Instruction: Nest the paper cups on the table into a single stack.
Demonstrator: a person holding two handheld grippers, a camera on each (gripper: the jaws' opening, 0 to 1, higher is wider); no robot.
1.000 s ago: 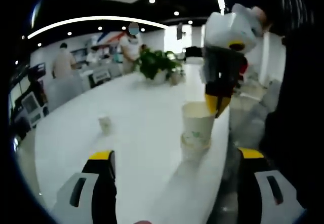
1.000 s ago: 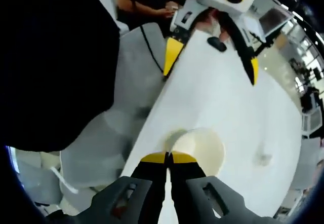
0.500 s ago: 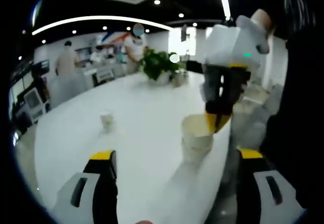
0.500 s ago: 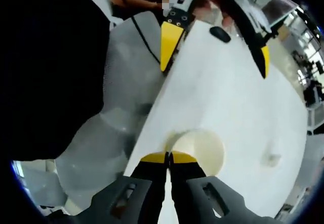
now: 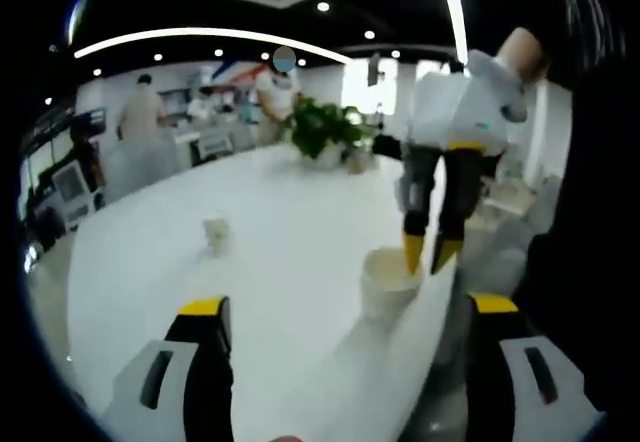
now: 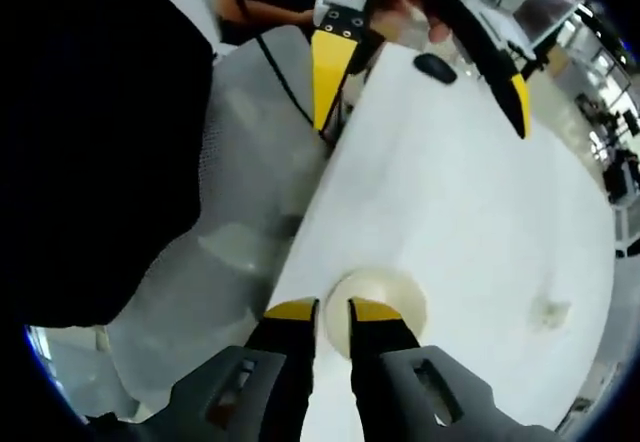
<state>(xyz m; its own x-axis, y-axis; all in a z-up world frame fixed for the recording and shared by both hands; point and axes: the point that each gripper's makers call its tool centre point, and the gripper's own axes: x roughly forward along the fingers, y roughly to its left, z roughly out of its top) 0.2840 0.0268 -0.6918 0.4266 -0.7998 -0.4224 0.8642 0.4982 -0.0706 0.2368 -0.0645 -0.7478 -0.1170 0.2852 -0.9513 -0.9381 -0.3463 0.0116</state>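
Note:
A short stack of nested white paper cups stands near the right edge of the white table. My right gripper hangs over the stack's rim with its yellow tips a little apart. In the right gripper view, the right gripper has its jaws parted astride the near rim of the stack, not squeezing it. One more small paper cup stands alone farther out on the table, seen as a small cup at the right. My left gripper is wide open and holds nothing; across the table the left gripper points toward the stack.
A potted plant stands at the table's far end, with people behind it. A small black object lies on the table near the left gripper. A grey mesh chair sits just off the table edge beside the stack.
The right gripper's jaws, shut on the top cup's rim before, have parted. The top cup has sunk into the stack, which now stands lower.

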